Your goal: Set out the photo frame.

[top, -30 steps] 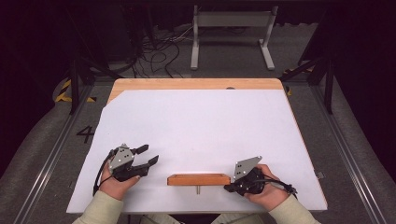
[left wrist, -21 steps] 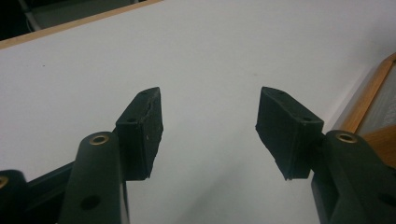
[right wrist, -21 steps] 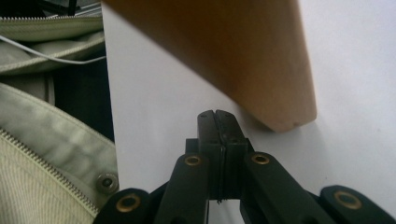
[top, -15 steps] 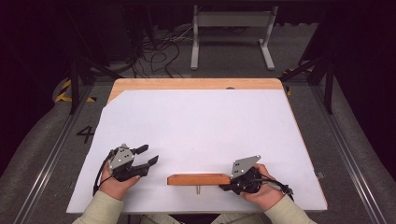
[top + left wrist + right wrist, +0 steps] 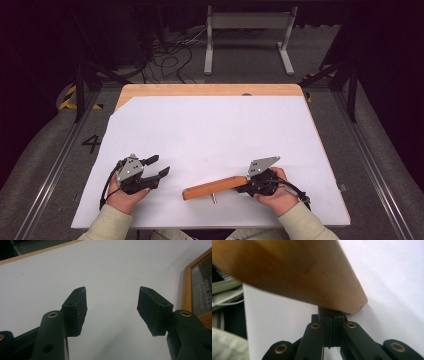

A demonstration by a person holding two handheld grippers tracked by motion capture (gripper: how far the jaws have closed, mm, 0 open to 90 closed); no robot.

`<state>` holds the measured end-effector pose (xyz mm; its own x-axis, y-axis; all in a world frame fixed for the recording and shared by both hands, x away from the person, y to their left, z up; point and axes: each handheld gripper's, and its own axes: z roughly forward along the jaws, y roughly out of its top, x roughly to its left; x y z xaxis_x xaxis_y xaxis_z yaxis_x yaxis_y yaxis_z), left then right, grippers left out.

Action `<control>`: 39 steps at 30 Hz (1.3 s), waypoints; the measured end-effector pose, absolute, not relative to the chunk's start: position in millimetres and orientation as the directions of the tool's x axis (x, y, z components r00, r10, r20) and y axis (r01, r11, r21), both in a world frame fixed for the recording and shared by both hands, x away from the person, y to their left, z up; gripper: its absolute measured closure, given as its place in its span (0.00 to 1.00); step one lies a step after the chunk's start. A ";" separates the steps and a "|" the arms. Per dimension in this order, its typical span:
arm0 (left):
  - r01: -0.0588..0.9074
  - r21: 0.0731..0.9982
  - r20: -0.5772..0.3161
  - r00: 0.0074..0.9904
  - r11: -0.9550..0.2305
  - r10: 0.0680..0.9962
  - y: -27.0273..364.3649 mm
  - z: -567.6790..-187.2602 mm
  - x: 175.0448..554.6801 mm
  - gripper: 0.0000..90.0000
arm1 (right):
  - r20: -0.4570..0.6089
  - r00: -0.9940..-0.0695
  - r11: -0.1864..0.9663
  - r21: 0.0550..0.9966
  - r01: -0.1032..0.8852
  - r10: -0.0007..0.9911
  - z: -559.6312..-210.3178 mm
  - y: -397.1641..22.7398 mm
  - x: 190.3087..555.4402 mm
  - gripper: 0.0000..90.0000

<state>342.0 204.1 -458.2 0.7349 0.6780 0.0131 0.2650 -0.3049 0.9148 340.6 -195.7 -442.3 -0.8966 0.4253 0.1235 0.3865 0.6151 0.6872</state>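
Starting at the left side of the high view, the left gripper [image 5: 159, 167] sits low over the white sheet [image 5: 210, 135], held in the person's left hand [image 5: 124, 196], with its jaws spread apart and nothing between them. From the left gripper view you can see the two black pads [image 5: 76, 308] with bare white sheet in the gap, and a wooden frame [image 5: 188, 287] off at the edge. Moving right, the wooden frame [image 5: 214, 187] lies near the front edge of the table [image 5: 200, 90], tilted so its right end sits higher, with a small metal pin [image 5: 214, 199] sticking out below it. At that right end is the right gripper [image 5: 247, 182], jaws clenched together against the wood, and the right gripper view shows the pads [image 5: 331, 315] pressed shut just under the frame's corner.
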 end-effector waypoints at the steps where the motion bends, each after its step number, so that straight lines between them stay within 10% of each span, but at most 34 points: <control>1: 0.265 0.915 0.013 0.736 -0.305 0.677 204.0 -458.2 342.0 0.46 | 0.123 -0.895 0.615 0.686 0.388 0.428 -441.7 -195.2 342.8 1.00; 39: 0.267 0.912 0.014 0.738 -0.311 0.674 204.7 -458.7 342.3 0.46 | 0.125 -0.849 0.606 0.648 0.461 0.513 -426.4 -132.1 427.3 1.00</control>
<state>342.3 204.7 -458.7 0.7382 0.6744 0.0140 0.2668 -0.3109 0.9122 427.3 -132.1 -426.4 -0.8494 0.5126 0.1255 0.4613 0.6057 0.6483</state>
